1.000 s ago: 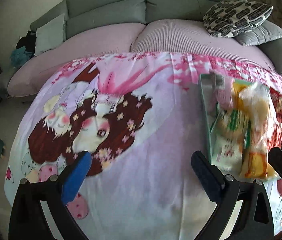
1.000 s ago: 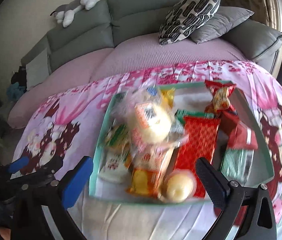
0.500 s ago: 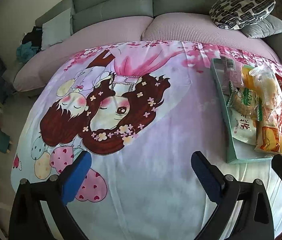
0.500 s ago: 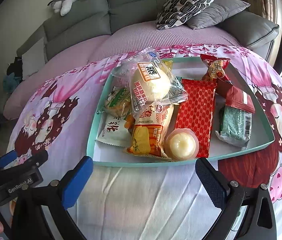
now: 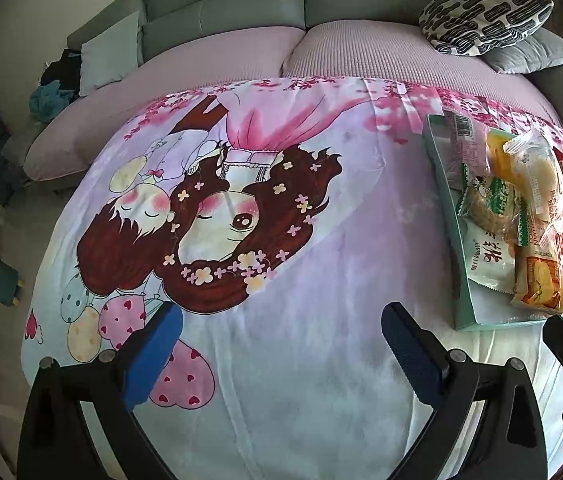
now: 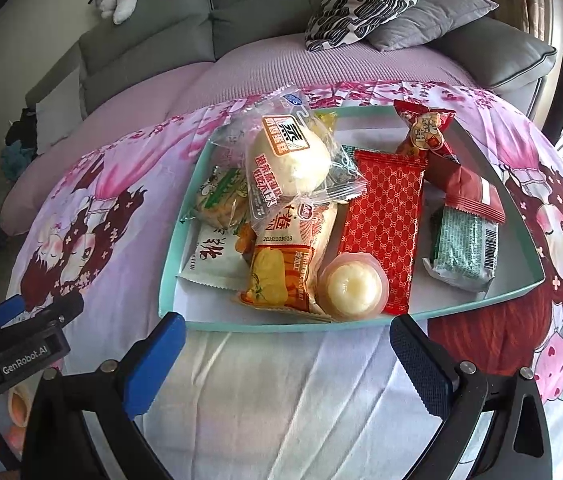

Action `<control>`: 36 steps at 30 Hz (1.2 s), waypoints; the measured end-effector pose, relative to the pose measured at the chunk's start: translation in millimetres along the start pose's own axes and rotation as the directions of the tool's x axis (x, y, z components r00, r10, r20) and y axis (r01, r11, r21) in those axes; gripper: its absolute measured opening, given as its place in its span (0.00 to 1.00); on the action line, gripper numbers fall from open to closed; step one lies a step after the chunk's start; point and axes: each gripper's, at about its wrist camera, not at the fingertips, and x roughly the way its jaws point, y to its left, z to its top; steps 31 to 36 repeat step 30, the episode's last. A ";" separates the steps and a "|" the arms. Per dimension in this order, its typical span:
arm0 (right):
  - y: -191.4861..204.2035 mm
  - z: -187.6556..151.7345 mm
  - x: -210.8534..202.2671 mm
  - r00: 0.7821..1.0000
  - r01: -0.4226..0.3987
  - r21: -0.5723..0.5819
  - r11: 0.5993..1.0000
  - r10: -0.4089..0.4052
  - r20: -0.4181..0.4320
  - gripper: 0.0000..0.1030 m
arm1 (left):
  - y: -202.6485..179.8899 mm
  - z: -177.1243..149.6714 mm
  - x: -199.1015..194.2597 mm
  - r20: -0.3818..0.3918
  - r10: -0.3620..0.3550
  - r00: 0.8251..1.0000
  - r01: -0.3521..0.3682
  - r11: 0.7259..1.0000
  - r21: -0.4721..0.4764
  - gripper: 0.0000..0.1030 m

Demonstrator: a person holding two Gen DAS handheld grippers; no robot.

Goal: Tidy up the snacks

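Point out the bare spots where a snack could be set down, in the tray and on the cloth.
In the tray, bare floor shows at the far middle, between the bun and the red candy pack, and at the near left corner. The middle is crowded with overlapping packs. The cloth left of the tray, ahead of the left gripper, is wide open.

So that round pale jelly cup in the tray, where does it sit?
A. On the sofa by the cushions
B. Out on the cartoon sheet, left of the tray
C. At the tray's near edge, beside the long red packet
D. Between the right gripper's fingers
C: the jelly cup lies inside the tray at its near rim, against the red packet; the right gripper is open and empty.
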 end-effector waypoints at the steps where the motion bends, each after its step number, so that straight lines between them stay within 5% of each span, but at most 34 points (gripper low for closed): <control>1: -0.2 0.0 -0.1 1.000 0.002 0.000 1.000 -0.002 0.000 1.00 | 0.2 0.2 0.7 -0.002 -0.003 1.000 0.003 1.000 -0.001 0.97; 36: -4.1 0.9 -4.4 1.000 0.012 0.006 1.000 -0.012 0.002 1.00 | -5.8 0.3 -0.1 0.007 -0.013 1.000 0.013 0.999 0.033 0.97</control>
